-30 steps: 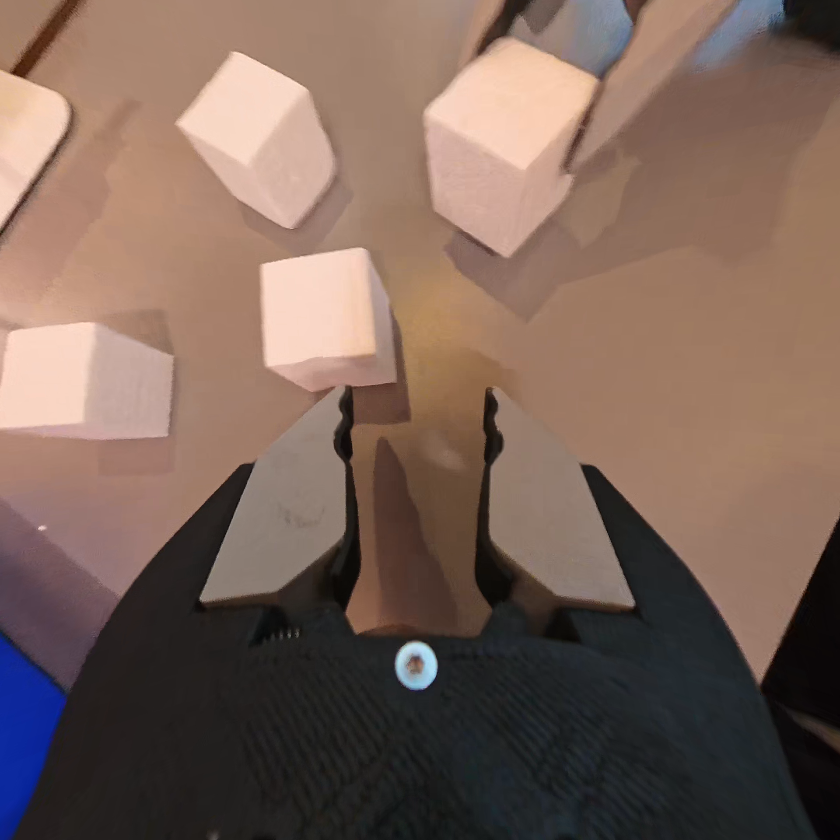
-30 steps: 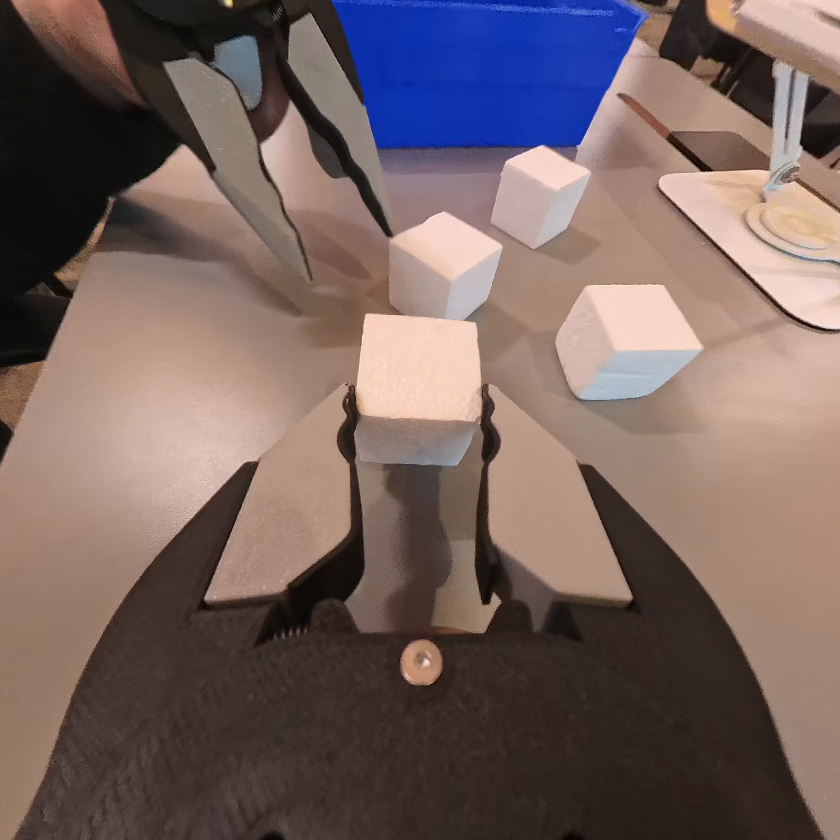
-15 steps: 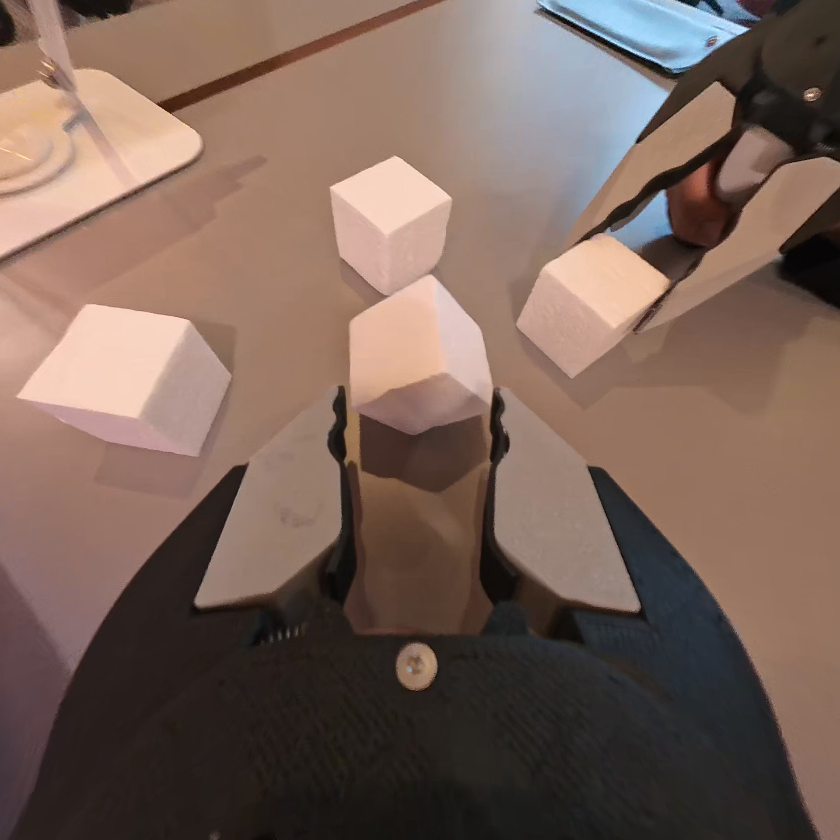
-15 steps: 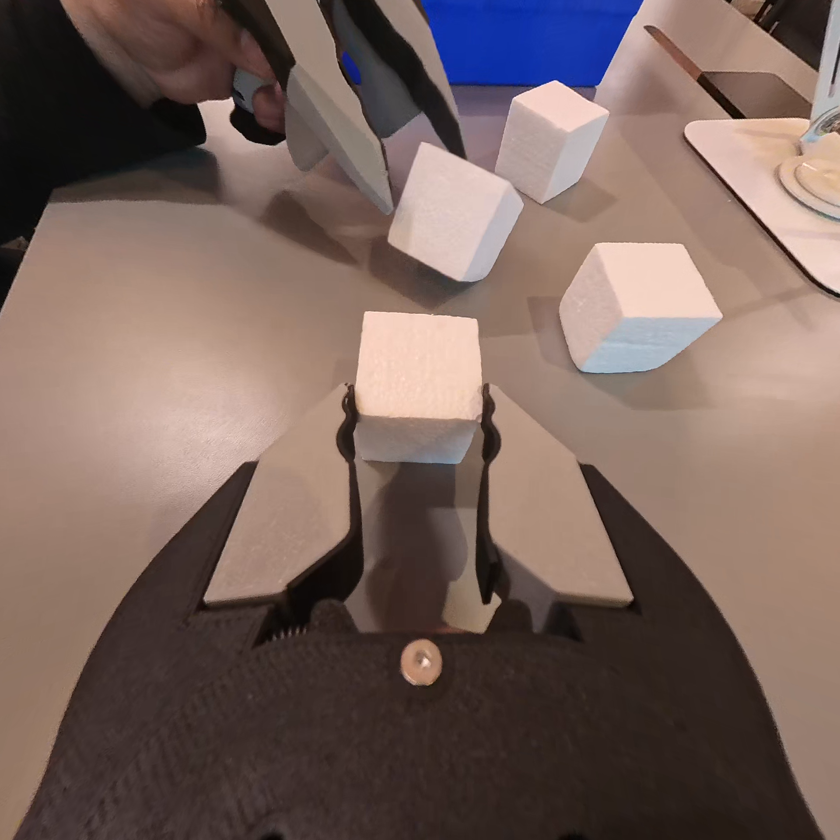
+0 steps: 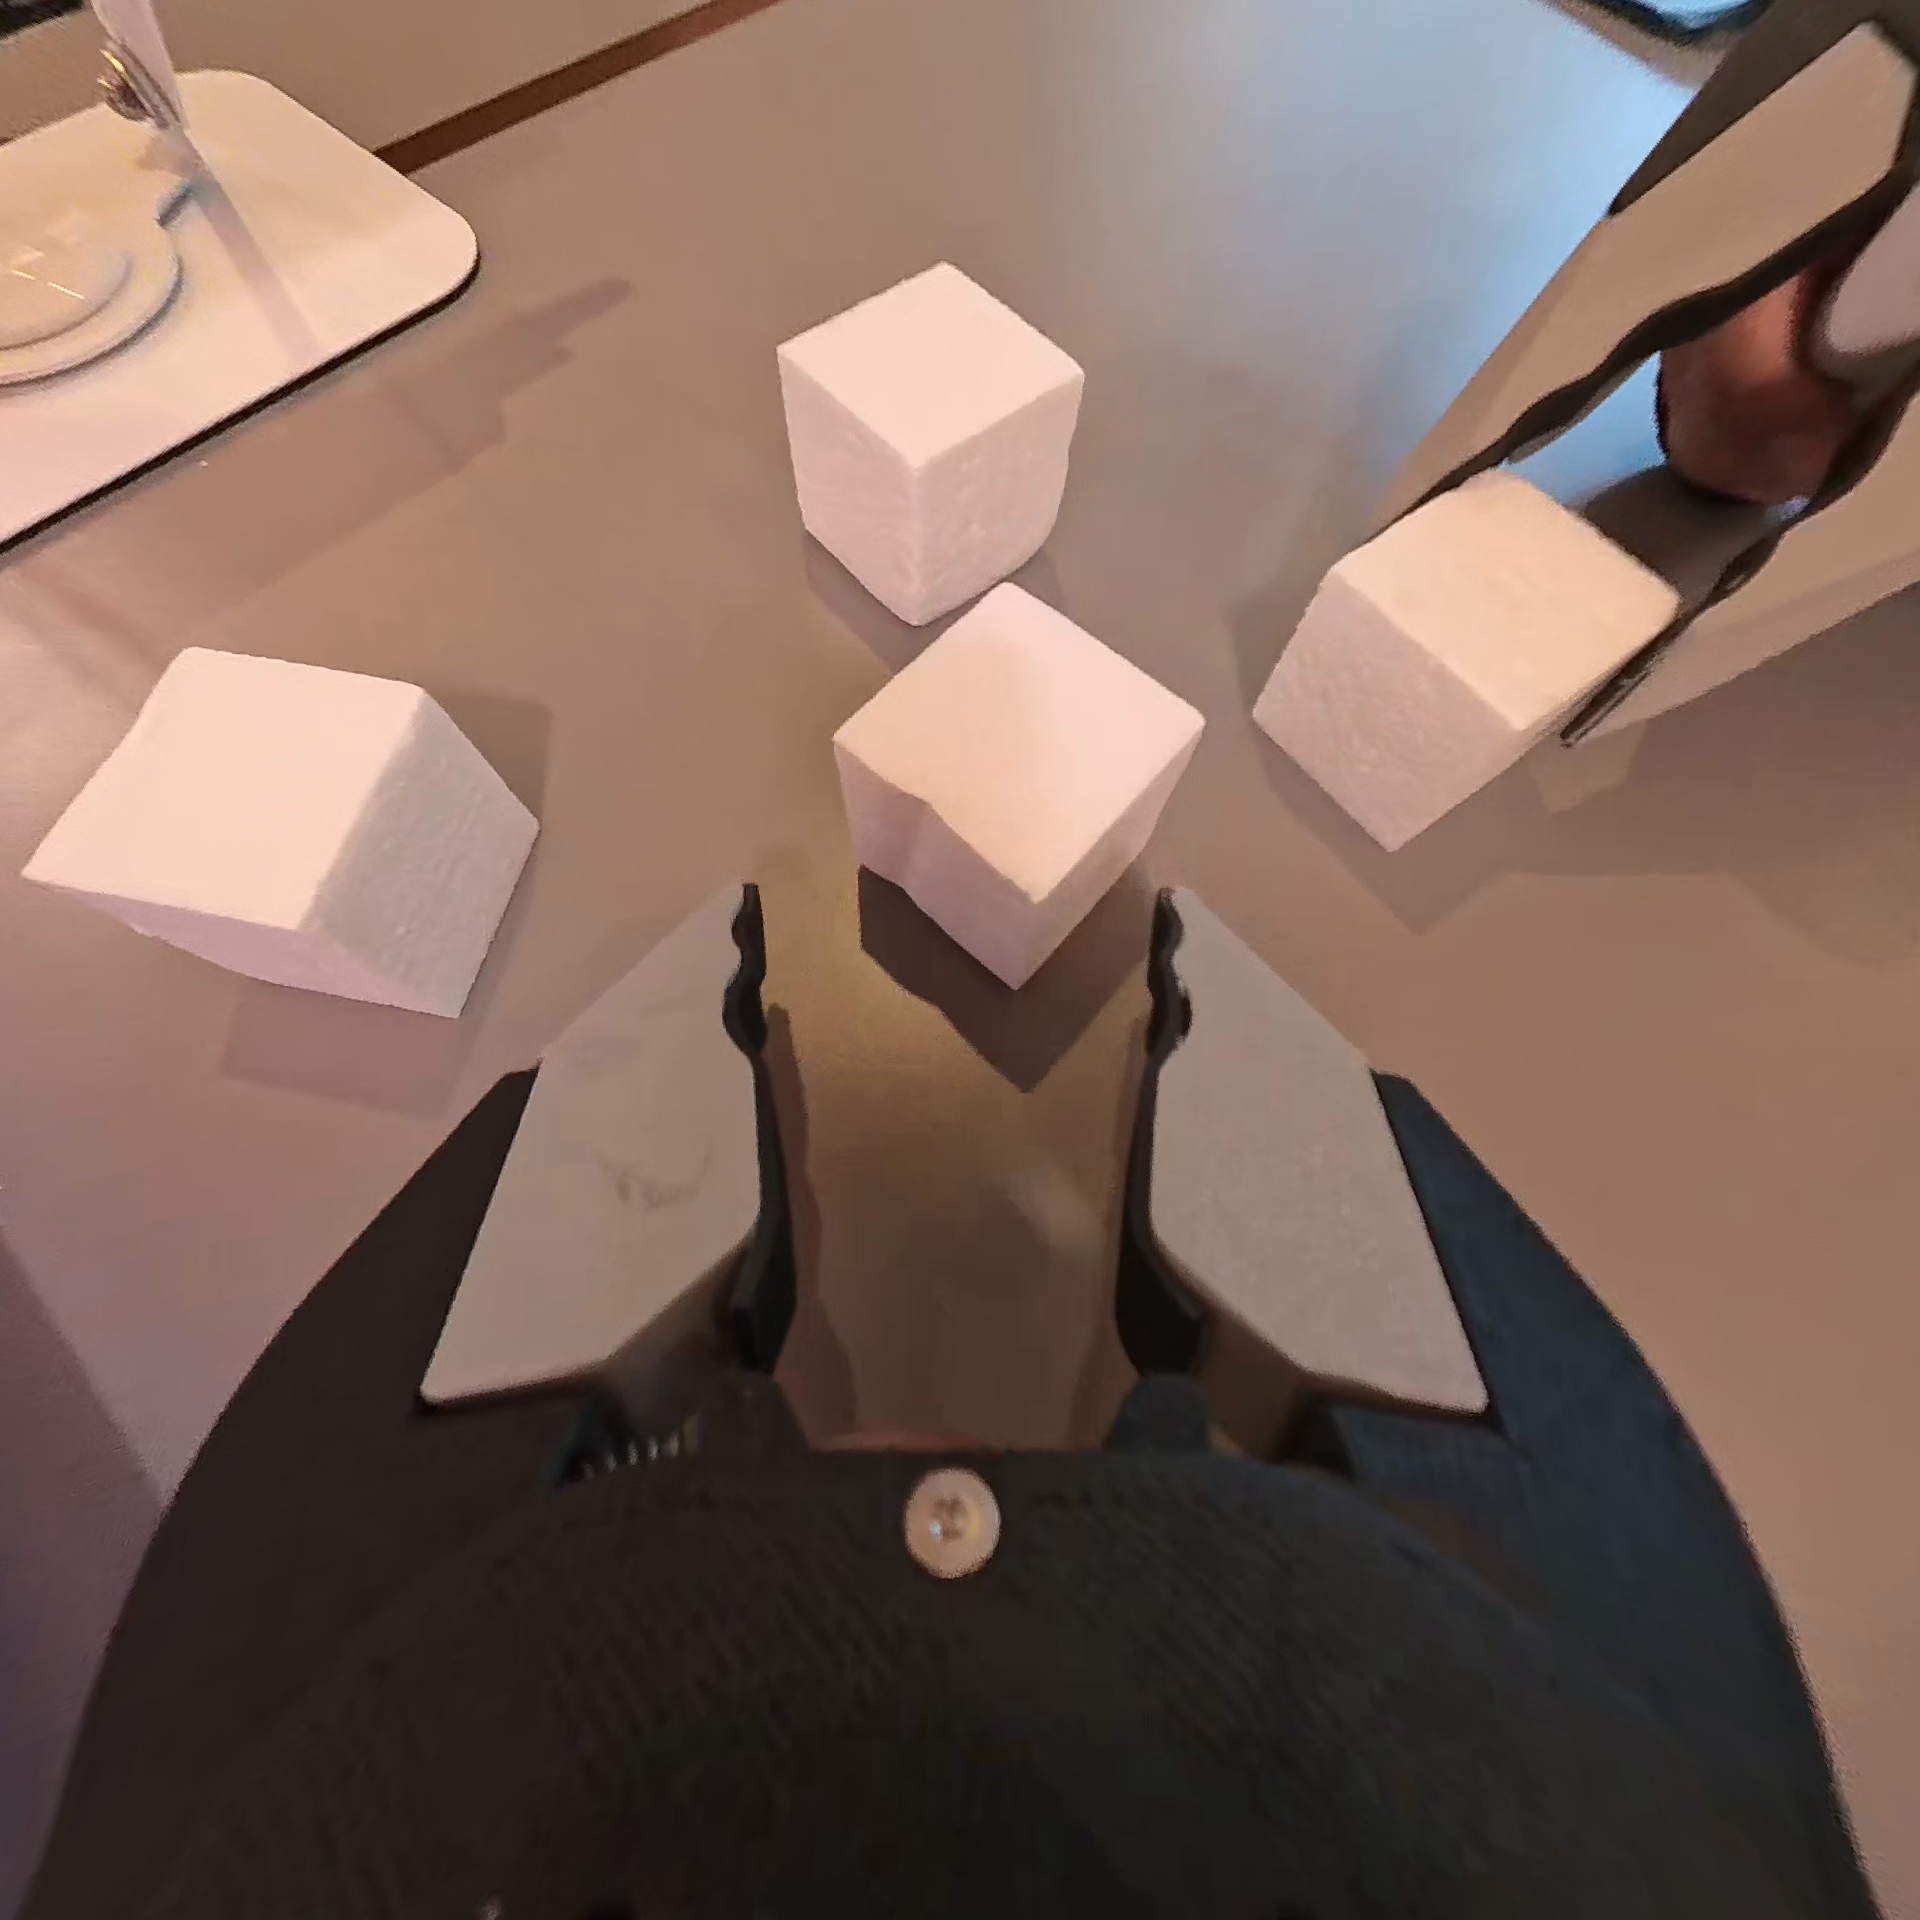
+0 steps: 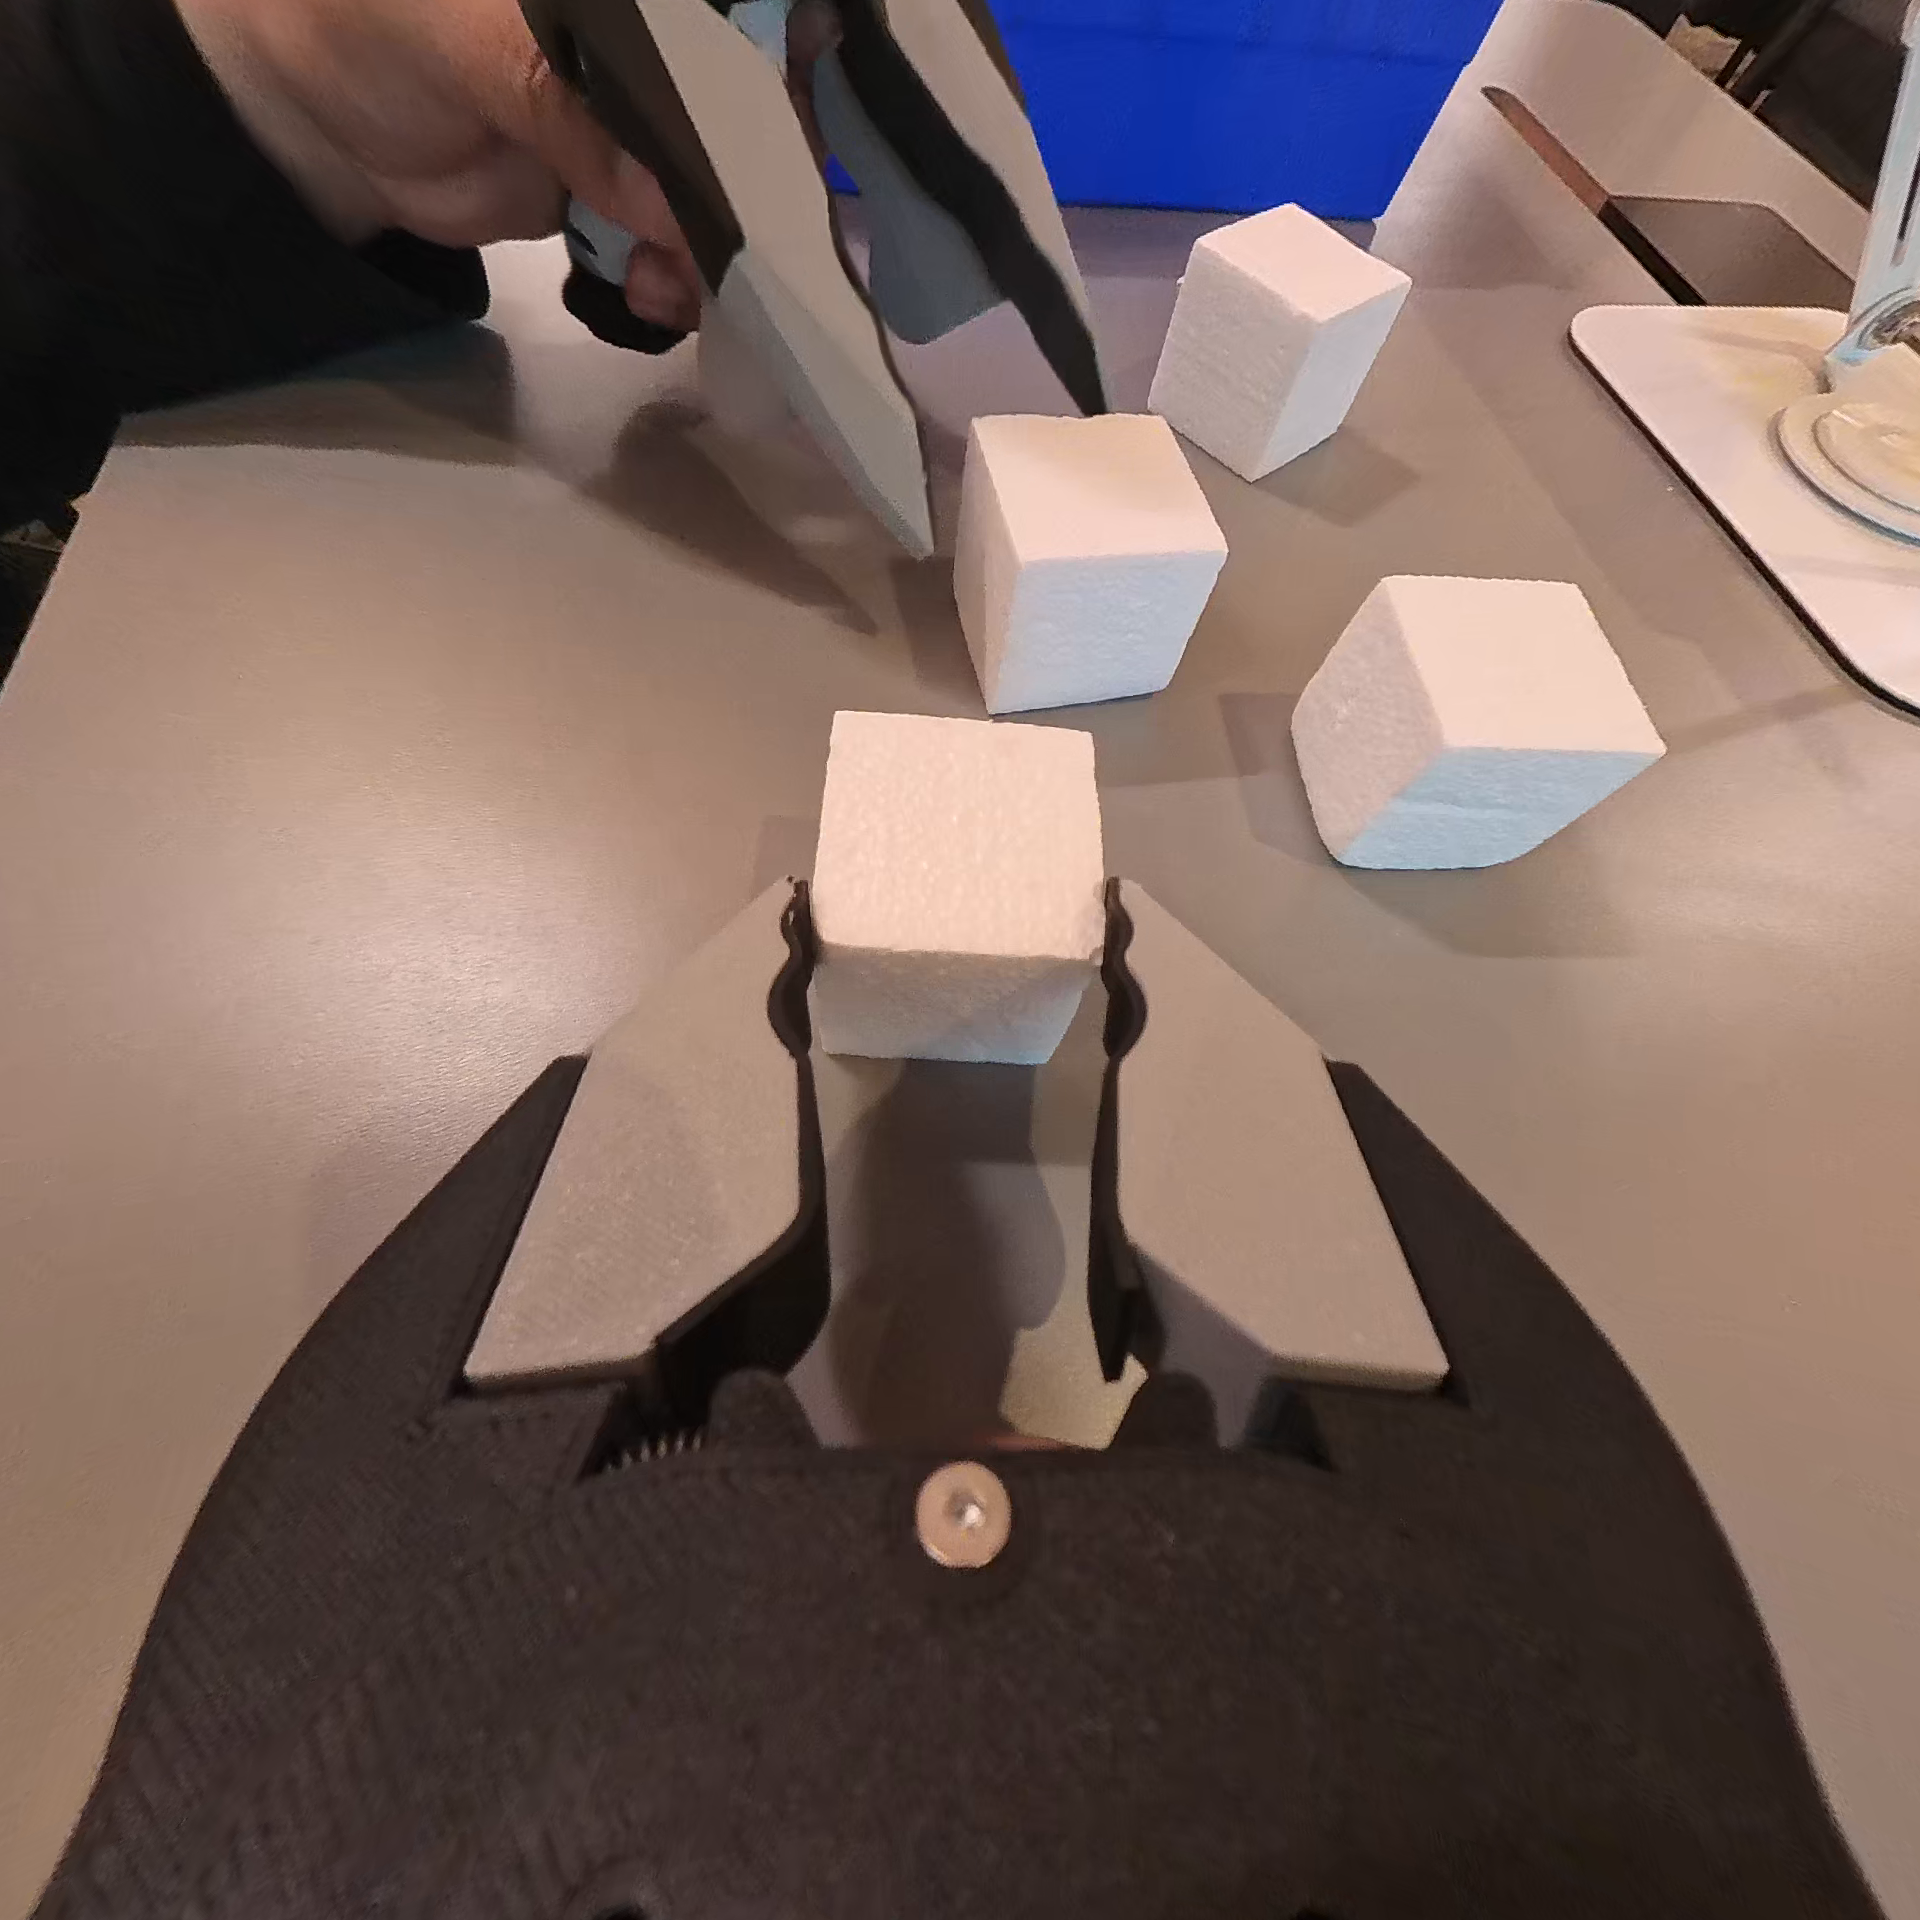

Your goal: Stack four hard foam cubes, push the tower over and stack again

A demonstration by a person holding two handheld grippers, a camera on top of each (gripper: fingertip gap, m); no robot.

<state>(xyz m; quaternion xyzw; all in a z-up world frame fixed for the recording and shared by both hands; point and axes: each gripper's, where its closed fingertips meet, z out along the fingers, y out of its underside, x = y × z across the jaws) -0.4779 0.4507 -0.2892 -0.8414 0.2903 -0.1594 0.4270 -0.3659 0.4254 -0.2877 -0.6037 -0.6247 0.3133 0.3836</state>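
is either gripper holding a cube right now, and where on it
The right gripper holds one foam cube, its jaws pressing two opposite side faces. The left gripper is open and holds nothing; the cube ahead sits free.

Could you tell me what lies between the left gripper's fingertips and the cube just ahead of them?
Only bare table and shadow, in the left wrist view, separate the left gripper from the cube.

Four foam cubes (image 6: 1086, 561) apart on table (image 6: 312, 727), tray (image 6: 1714, 436) at right edge, bin (image 6: 1226, 94) behind.

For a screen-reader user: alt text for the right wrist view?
The right gripper clamps a white foam cube above a grey table; three more cubes sit beyond, the left gripper open at the nearest.
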